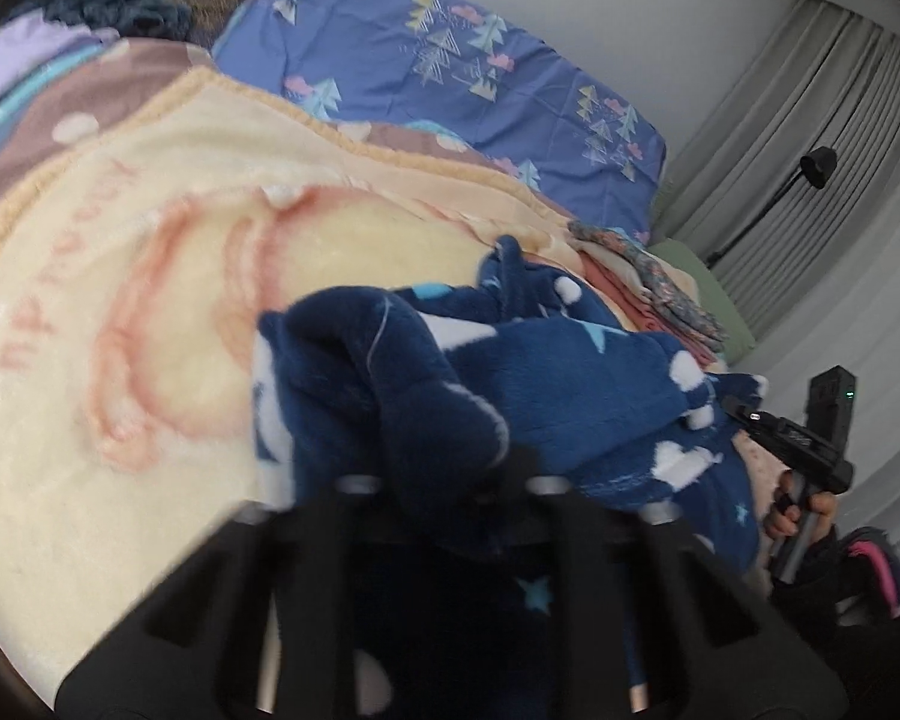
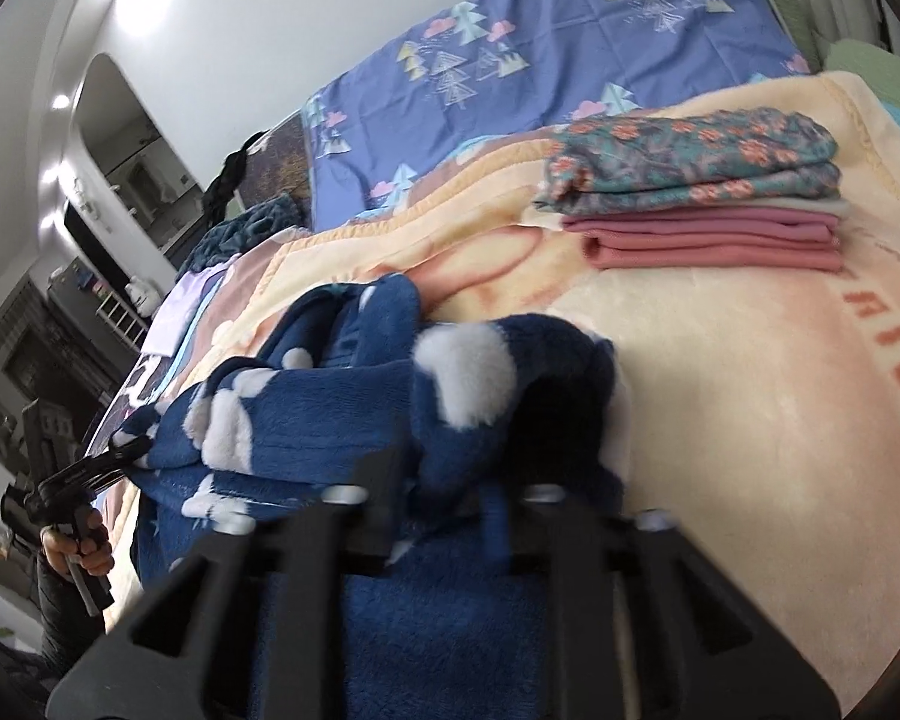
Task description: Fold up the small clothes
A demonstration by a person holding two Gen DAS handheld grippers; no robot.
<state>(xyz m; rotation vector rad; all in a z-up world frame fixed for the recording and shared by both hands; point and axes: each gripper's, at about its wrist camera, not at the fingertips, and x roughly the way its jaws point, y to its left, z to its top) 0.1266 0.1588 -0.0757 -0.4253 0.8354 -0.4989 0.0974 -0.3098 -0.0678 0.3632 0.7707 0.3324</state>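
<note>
Navy fleece garment point(image 2: 330, 420) pinched by two grippers, left gripper point(image 2: 123, 456), right gripper point(image 1: 735, 411), two folded clothes point(image 2: 702, 204) stacked

Left gripper point(image 1: 444, 480): pinching navy fleece garment point(image 1: 510, 372)
Right gripper point(image 1: 732, 405): gripping its far edge
Blanket point(image 1: 150, 276): lying underneath

The fleece garment point(image 1: 570, 372) bunches over both tools, so the fingertips of the left tool point(image 1: 450, 474) and of the right tool point(image 2: 444, 480) are buried in cloth — where the pads meet cannot be seen. The pink lettering on the blanket point(image 2: 720, 420) runs off the picture's right edge and is smeared in the left wrist view. The shelves point(image 2: 60, 312) at far left are too small to read.
</note>
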